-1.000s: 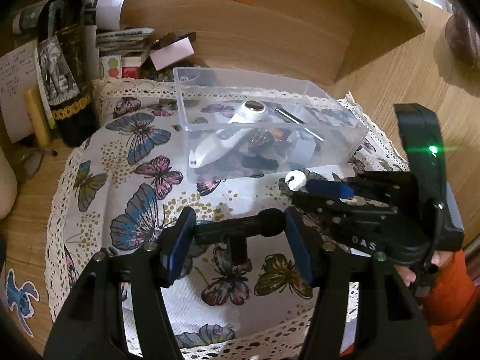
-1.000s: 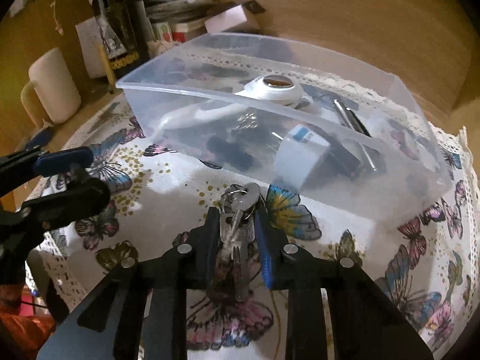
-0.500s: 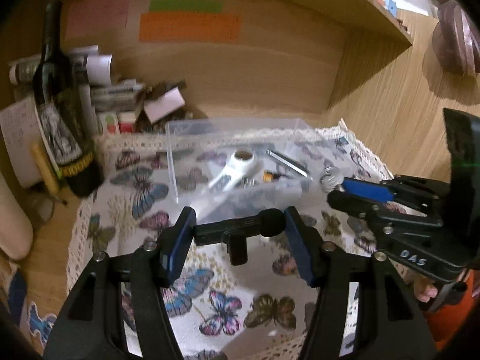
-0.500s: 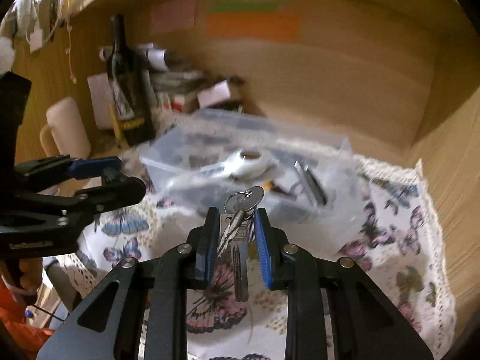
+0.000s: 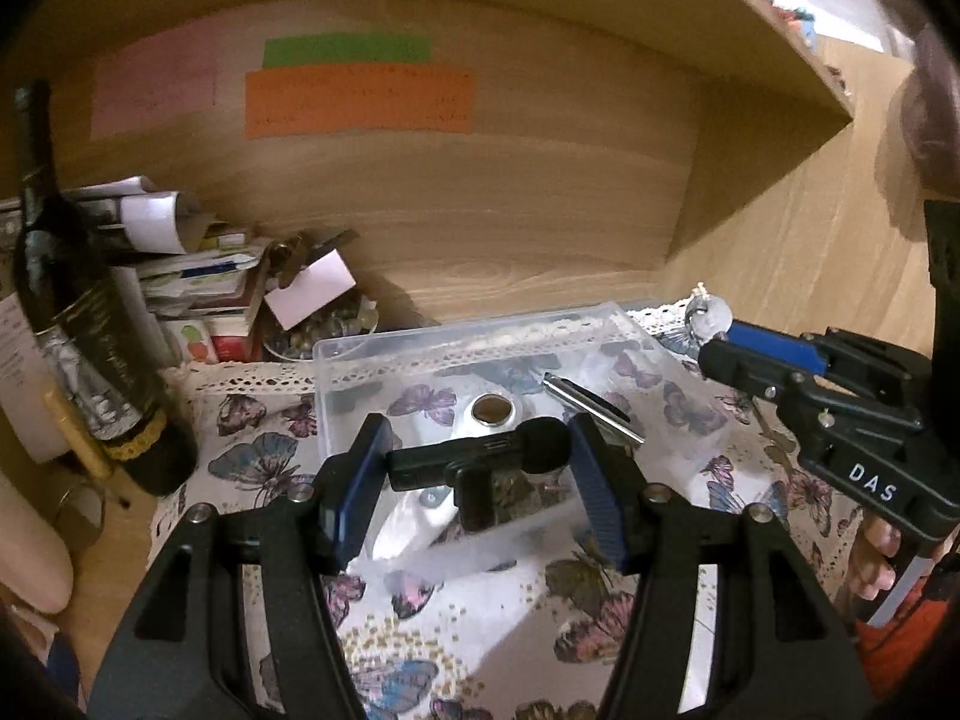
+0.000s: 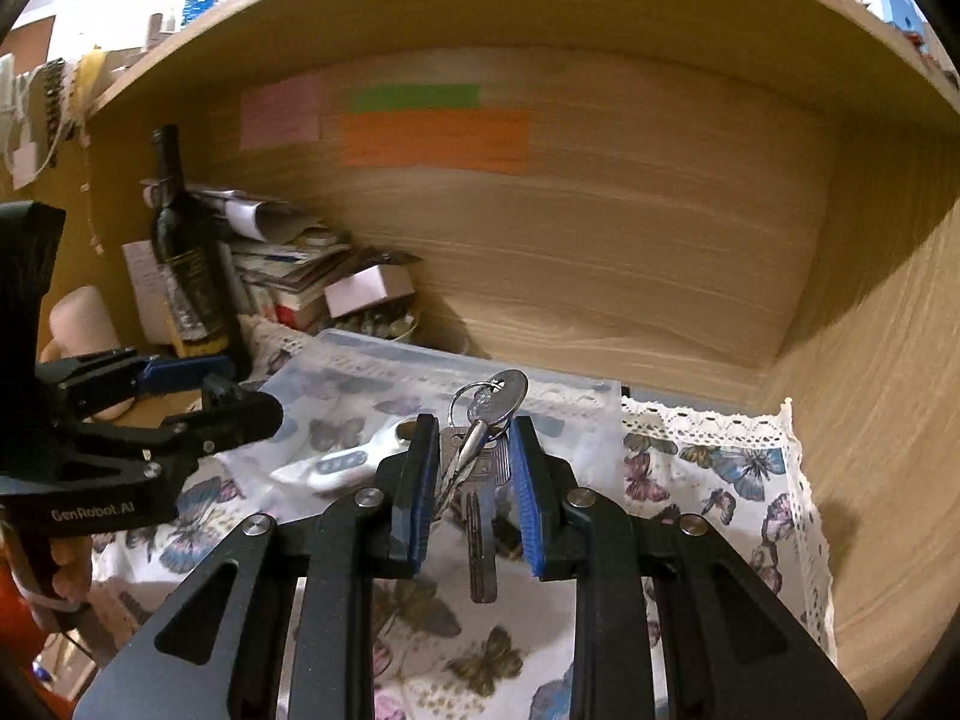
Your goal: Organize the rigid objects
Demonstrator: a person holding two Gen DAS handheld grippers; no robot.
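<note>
While my right claw (image 6: 471, 474) grips the silver key bunch (image 6: 480, 450), the clear plastic box (image 6: 456, 372) lies at twelve.
My left claw (image 5: 477, 468) clamps a black T-shaped gadget (image 5: 480, 462) crosswise, directly over that box.

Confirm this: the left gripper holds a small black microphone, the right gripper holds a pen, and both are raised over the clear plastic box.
One thing is wrong. The right gripper holds a bunch of keys, not a pen, as the right wrist view shows. The left gripper does hold the black microphone over the clear plastic box.
</note>
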